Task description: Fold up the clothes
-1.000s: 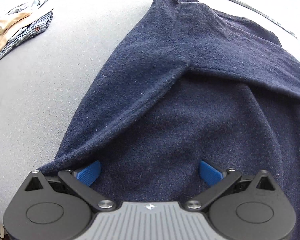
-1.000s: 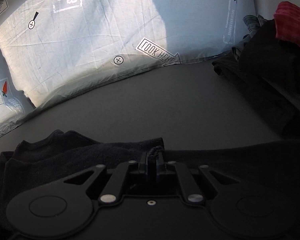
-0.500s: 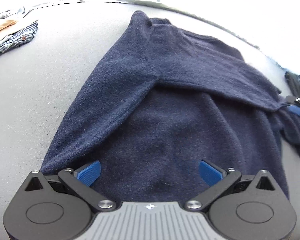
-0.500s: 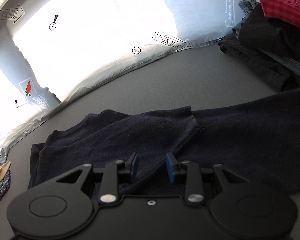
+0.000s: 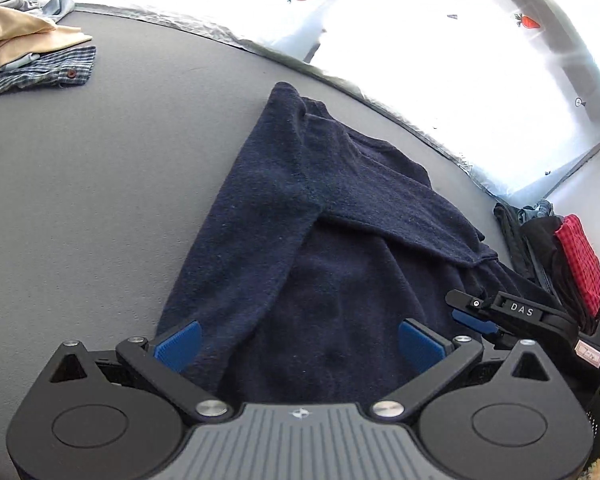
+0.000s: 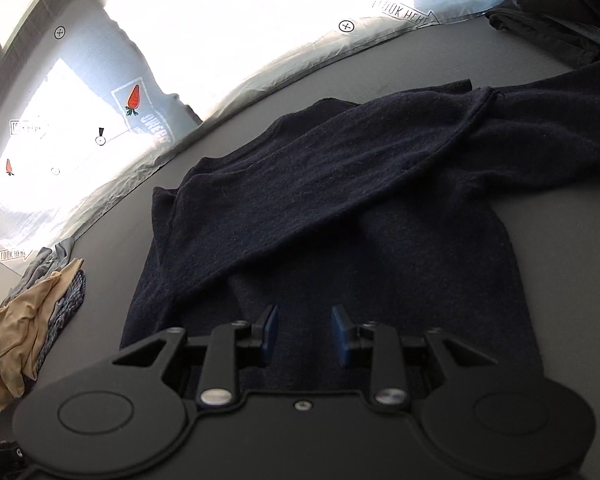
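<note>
A dark navy sweater (image 5: 332, 232) lies on the grey table (image 5: 100, 168), one sleeve folded across its body. It also shows in the right wrist view (image 6: 360, 200). My left gripper (image 5: 300, 344) is wide open and empty, hovering over the sweater's near hem. My right gripper (image 6: 305, 334) is open and empty above the sweater's lower part. The right gripper also shows in the left wrist view (image 5: 496, 316) at the sweater's right edge.
A pile of beige and plaid clothes (image 5: 24, 56) lies at the far left, also in the right wrist view (image 6: 28, 320). A stack of black and red clothes (image 5: 568, 264) sits at the right. A printed sheet (image 6: 220, 60) hangs behind the table.
My right gripper let go of the sleeve end and opened. Both grippers pulled back and up, so more of the sweater and table shows.
</note>
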The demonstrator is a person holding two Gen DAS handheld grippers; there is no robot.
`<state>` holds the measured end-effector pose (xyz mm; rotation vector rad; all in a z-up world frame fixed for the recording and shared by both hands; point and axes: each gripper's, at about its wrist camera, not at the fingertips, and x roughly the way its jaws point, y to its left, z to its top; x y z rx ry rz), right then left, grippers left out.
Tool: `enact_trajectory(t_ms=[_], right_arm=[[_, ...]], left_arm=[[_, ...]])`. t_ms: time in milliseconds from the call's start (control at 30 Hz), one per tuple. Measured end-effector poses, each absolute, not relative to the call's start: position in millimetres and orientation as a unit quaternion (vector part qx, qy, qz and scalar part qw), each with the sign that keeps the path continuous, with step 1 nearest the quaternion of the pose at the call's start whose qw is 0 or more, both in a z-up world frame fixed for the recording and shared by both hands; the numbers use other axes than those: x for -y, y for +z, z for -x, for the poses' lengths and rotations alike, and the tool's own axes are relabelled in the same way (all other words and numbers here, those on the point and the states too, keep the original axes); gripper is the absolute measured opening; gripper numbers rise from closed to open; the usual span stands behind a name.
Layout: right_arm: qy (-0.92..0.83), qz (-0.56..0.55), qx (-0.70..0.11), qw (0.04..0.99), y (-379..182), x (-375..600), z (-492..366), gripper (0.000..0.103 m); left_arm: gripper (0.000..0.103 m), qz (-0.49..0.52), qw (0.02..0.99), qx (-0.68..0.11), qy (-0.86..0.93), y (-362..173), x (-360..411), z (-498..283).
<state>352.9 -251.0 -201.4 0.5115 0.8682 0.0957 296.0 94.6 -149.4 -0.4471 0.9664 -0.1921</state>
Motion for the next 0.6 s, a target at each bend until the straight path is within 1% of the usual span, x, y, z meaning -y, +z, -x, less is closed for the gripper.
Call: enact_trajectory(t_ms=[100,333,500,600], right_arm=[[0.062,-0.251,-0.423,0.868,-204.1,223.9,-341.9,0.029],[0.118,-0.268,-0.438,0.85,-211.2,147.5,-325.7,0.029],[0.158,-0.282,-0.448,0.834,-218.5,91.6,-323.9,0.032],[0.165,-0.277,-0.46,0.827,-224.4,67.2,-326.5,0.033]], left_arm=[[0.103,0.225,0.852,-0.465,-0.084,-153.7,-125.2,-291.5],[0.103,0.207,0.84,-0.496,-0.077,-169.2,-177.1,-282.6],[0.103,0.184,0.831,-0.522,-0.061,-179.0,-213.1,-281.1],[0.103,0.187,0.828,-0.526,-0.054,-182.8,-233.5,-279.0]])
